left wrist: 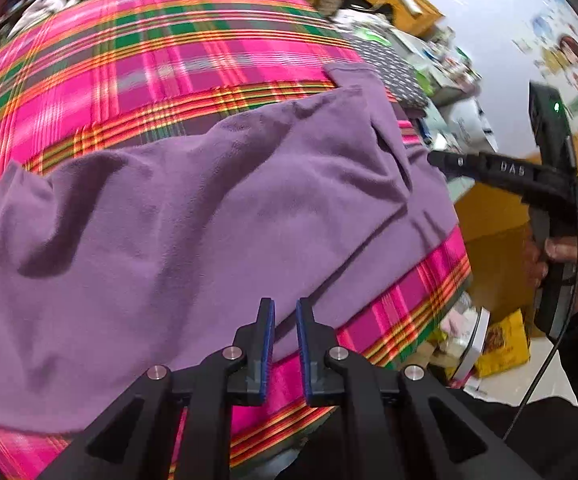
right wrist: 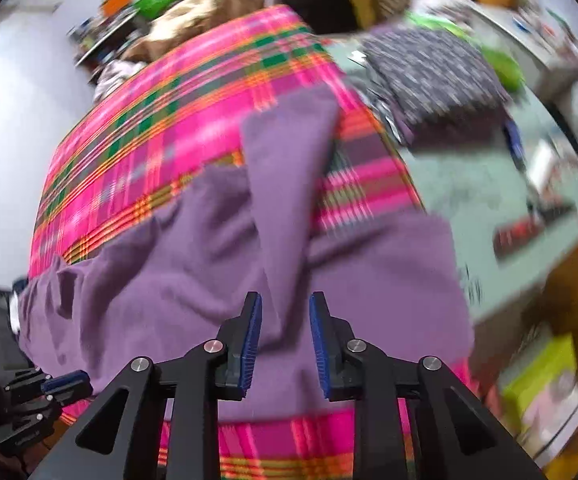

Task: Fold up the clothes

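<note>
Your left gripper (left wrist: 285,316) hangs with its jaws slightly parted and nothing between them, just above the near edge of the purple garment (left wrist: 193,220). Your right gripper (right wrist: 285,320) is likewise parted and empty over the same cloth. The garment lies rumpled on the pink plaid cloth (left wrist: 137,64), one sleeve (right wrist: 285,168) folded across it.

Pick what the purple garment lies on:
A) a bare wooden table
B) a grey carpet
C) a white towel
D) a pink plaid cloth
D: the purple garment is spread on the pink plaid cloth, whose stripes show beyond its far and near edges in both views.
</note>
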